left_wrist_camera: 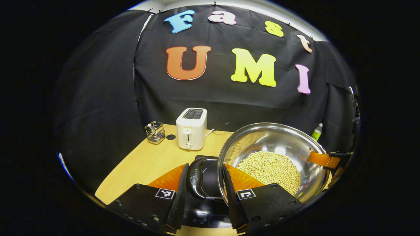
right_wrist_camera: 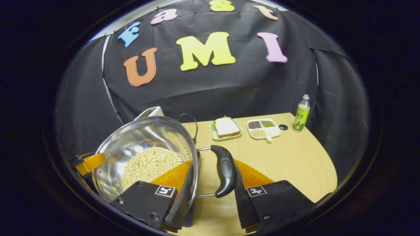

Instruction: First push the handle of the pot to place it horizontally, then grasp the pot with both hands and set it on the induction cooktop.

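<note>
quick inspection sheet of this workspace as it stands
surface: wooden table, bare toward its front right.
job's things: steel pot of pale beans, tilted; induction cooktop under the left claw.
clutter: toaster, wire caddy, sandwich plate, divided tray, green bottle.
grippers: left claw straddles the pot's left handle; right claw straddles the right handle; firm grip unconfirmed.
cables: toaster cord.
surroundings: black cloth wall.

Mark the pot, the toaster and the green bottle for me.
pot [left_wrist_camera: 262, 137]: left gripper view, bare inner wall.
toaster [left_wrist_camera: 191, 131]: left gripper view, front face.
green bottle [right_wrist_camera: 302, 114]: right gripper view, body.
</note>
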The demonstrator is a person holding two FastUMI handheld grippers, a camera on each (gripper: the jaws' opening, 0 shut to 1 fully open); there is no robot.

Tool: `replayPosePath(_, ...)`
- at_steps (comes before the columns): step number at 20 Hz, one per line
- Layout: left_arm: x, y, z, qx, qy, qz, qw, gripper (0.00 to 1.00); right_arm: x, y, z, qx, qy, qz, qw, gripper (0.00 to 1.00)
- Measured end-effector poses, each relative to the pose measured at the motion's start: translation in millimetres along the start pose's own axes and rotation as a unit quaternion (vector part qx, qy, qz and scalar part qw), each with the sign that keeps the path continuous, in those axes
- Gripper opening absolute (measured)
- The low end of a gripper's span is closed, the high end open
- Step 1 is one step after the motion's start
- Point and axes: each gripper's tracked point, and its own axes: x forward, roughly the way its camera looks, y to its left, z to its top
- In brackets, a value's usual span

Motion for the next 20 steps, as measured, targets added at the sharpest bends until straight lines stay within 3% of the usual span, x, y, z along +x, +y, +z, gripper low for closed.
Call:
replayPosePath(11,85,32,-26,0.022,0.045,0.015,0.999,0.54,91,21,-30,0.004,0.047,-0.01,0.999,0.65)
replayPosePath(20,114,45,-62,0.017,0.078,0.016,0.997,0.54,119,27,-57,-0.014,0.062,-0.023,0.998,0.65)
